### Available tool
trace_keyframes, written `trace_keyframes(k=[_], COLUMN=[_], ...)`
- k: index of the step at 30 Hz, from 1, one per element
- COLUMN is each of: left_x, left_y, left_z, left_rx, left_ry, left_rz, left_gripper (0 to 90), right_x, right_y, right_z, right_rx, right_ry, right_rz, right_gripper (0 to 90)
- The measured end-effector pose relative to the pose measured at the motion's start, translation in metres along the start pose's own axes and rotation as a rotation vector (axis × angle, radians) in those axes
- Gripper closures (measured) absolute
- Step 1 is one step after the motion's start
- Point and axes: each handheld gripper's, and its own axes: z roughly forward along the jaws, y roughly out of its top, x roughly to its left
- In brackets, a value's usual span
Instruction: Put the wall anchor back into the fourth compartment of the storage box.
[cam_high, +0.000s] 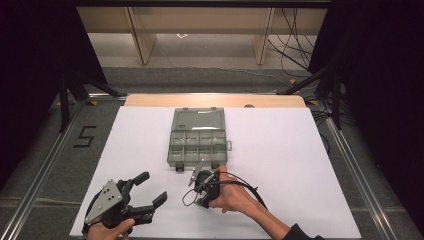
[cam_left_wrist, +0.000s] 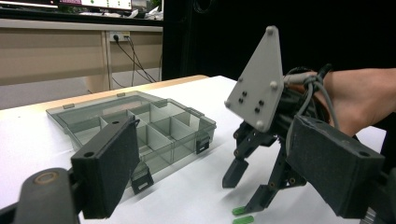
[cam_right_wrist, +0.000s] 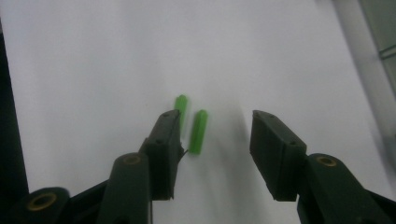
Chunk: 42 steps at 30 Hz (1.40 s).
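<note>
**Right gripper poised over two green pegs beside the open organiser box**

High view: a white, matte sheet (cam_high: 280, 150) covers the table. At its middle sits a clear smoky-grey plastic organiser box (cam_high: 196, 145), lid folded back flat, its tray split by thin walls into small square compartments. Just in front of the box, the right gripper (cam_high: 196, 181) points down at the sheet, a dark cable looping from it over the person's hand. The left gripper (cam_high: 150, 189), topped with a grey three-cornered plate, rests near the sheet's front edge, its black jaws spread wide with nothing between them.

Left gripper view: its own two blocky jaws, faced with rough black foam pads, stand well apart. Beyond them the right gripper's angular fingertips stand close to the sheet, above two small green pegs (cam_left_wrist: 243, 214).

Right gripper view: the jaws stand partly apart, gripping nothing. One slim, rounded green peg (cam_right_wrist: 199, 132) lies on the sheet between them; the second peg (cam_right_wrist: 181, 103) lies just beside it, partly behind the left jaw's tip.
</note>
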Motion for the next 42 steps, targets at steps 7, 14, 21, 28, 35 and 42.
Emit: trace_keyframes(k=[7,14,21,28,35,42], left_x=[-0.001,-0.001,-0.001,-0.001,-0.001,-0.001], left_y=[0.000,0.000,0.000,0.000,0.000,0.000], left_z=[-0.001,-0.001,-0.001,-0.001,-0.001,0.000], left_rx=[0.014,0.015,0.016,0.017,0.016,0.017], left_ry=[0.013,0.012,0.012,0.011,0.012,0.011], left_rz=[-0.004,-0.003,-0.004,-0.005,-0.007,-0.007], left_gripper=[15.8,15.8,15.8,15.8,15.8,15.8], right_x=[0.001,0.002,-0.001,0.000,-0.006,-0.014], right_y=[0.000,0.002,0.005,0.005,0.006,0.006], right_z=[0.005,0.006,0.006,0.006,-0.005,-0.018], right_rx=[0.016,0.029,0.050,0.042,0.011,-0.014], right_ry=[0.001,0.017,0.013,0.028,0.011,0.002], right_rz=[-0.012,-0.028,-0.046,-0.021,-0.019,-0.007], right_gripper=[65.1,72.4,82.0,84.1,84.2,84.2])
